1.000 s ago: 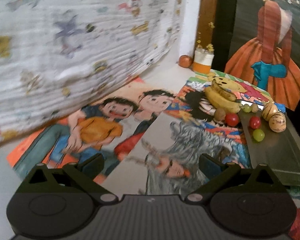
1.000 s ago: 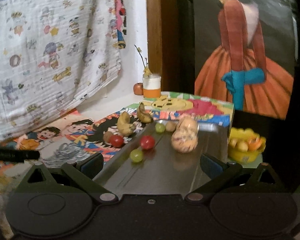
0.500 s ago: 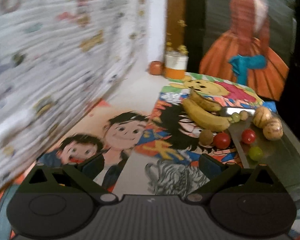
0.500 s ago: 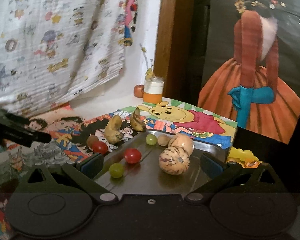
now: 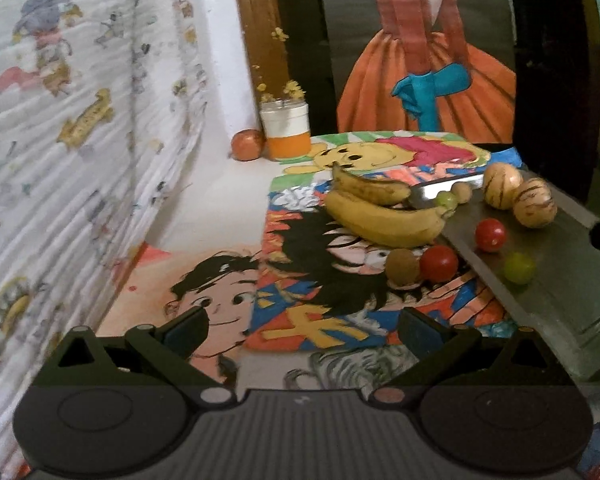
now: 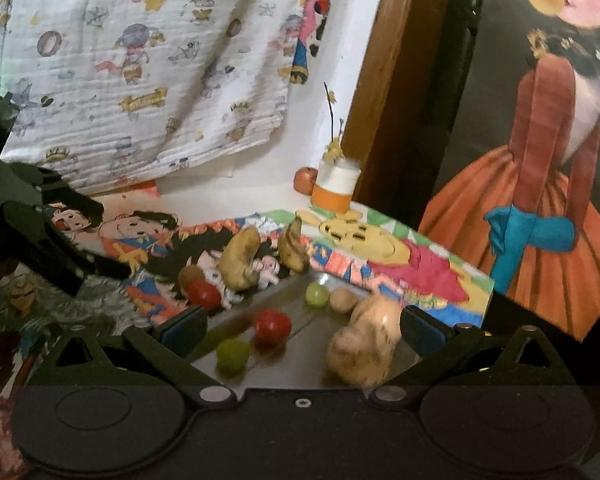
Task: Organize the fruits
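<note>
Bananas [image 5: 384, 220] lying on the painted sheets [image 5: 340, 280] just left of the metal tray [image 5: 560, 280], big one touching the tray's edge, smaller spotty one behind it. Soft and bruise-easy by the look of those spots, so best pinched across the thick middle with a light squeeze, not at the stem end. Red tomato [image 5: 439, 264] and a brown kiwi-looking thing [image 5: 403, 267] sitting together off the tray, right by its rim; more on the tray: another tomato [image 5: 490, 235], two green grapes [image 5: 519, 267], two striped melon-ish fruits [image 5: 535, 208]. Round ones probably smooth and rolly, especially on metal, so worth coming straight down over the widest part. Grapes likely squishy, barely any force needed. Left gripper [image 5: 306, 326] hovering low over the sheets, fingers [image 5: 188, 326] spread wide, holding nothing. Right gripper [image 6: 304, 326] over the tray, also spread and empty, striped fruit [image 6: 364, 348] blurry between its fingers but not gripped.
</note>
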Demonstrator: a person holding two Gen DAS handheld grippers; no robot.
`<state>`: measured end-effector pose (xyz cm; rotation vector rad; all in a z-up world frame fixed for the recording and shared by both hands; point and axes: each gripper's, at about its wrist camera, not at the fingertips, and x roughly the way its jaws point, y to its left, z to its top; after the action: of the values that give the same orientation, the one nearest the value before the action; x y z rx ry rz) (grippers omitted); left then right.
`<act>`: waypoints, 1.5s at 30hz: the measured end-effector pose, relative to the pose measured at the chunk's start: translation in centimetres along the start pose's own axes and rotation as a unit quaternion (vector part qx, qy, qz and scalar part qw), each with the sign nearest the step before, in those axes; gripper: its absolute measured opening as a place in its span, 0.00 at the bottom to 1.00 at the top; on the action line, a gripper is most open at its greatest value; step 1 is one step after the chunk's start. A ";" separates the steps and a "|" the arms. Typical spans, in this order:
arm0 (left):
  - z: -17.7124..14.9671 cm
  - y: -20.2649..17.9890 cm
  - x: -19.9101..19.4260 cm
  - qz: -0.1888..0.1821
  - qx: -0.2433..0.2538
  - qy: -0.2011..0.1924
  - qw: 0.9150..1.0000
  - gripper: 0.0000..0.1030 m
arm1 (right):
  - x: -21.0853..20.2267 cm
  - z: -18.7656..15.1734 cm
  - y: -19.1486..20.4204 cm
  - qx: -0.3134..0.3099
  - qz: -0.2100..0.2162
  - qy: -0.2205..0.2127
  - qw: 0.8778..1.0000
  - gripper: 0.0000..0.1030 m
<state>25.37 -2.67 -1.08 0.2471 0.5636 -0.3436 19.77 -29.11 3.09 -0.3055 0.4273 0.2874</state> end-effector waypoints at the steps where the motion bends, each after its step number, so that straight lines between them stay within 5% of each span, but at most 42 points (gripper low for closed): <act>1: 0.1 -0.1 0.1 -0.008 0.000 -0.003 1.000 1.00 | 0.3 0.5 -0.2 -0.004 0.003 0.000 1.000 0.99; 8: 1.1 -0.8 1.7 -0.042 0.012 -0.013 0.999 0.99 | 3.7 4.7 -1.8 -0.006 0.033 0.008 0.999 0.99; 13: 1.9 -0.8 2.9 -0.057 0.002 -0.014 0.998 0.94 | 8.5 7.0 -3.6 0.039 0.052 0.062 0.996 0.92; 23: 2.3 -1.5 4.4 -0.090 0.000 -0.004 0.996 0.80 | 14.3 7.0 -2.4 0.022 0.087 0.140 0.986 0.85; 30: 2.4 -1.6 4.4 -0.095 -0.007 -0.002 0.995 0.79 | 11.2 5.5 -4.7 0.050 0.075 0.127 0.988 0.85; 45: 2.9 -2.3 0.3 -0.081 -0.022 -0.023 0.996 0.84 | -4.1 3.6 -6.4 0.070 0.045 0.118 0.990 0.88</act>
<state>26.08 -5.81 0.83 0.1511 0.5457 -0.4933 19.68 -34.58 9.47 -0.1839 0.6934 0.3093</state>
